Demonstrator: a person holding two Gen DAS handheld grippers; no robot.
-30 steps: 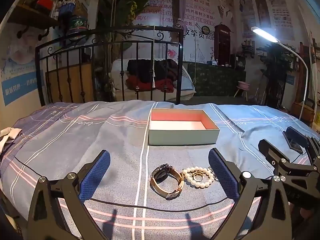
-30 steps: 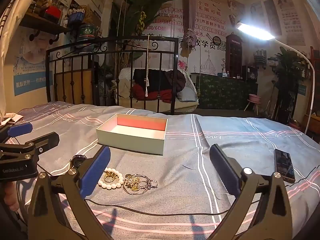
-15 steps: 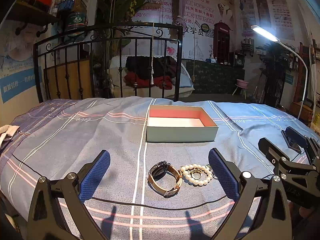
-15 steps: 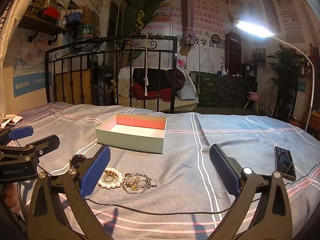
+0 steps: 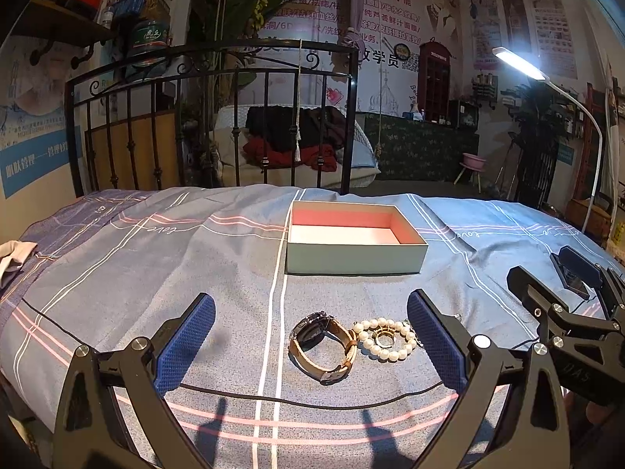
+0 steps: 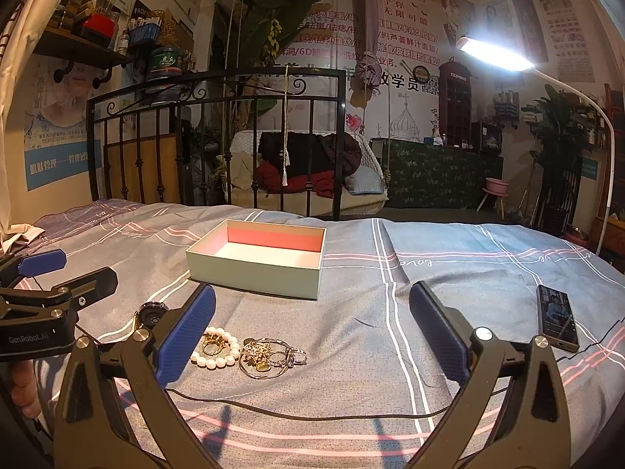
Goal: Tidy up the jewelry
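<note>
- Left wrist view: left gripper (image 5: 311,338) spread wide, holding nothing, hovering low over the bedspread (image 5: 156,273); compared with a second ago, framed a touch closer to the jewelry and with more of the wall above the headboard showing, so only a small tilt and drift, no grasp begun.
- Between its blue pads: watch (image 5: 322,346) with tan strap lying on its side, touching the pearl bracelet (image 5: 384,340), a gold ring (image 5: 382,338) resting inside the pearl loop.
- Beyond these, well apart: open box (image 5: 353,258), pale green outside, pink within, nothing in it, unmoved on the white stripe.
- Far right of this view: right gripper body, black, beside the jewelry.
- Right wrist view: right gripper (image 6: 312,326) likewise wide open and empty; pearl bracelet just beside its left pad, then a tangle of gold and silver rings and chain (image 6: 269,353) to the right.
- Phone (image 6: 556,322) lying near the right pad, apart from the jewelry.
- Judged meaning: nothing yet sorted, every piece outside the box; both grippers only lining up.
- Surface: soft blue-grey quilt with pink and white stripes, a thin black cable (image 6: 312,414) across the front; likely to give under pressure.
- Room: black iron headboard (image 5: 215,78), cluttered shelf at left, postered wall, hanging chair with clothes, bright lamp (image 6: 494,54) at right.
</note>
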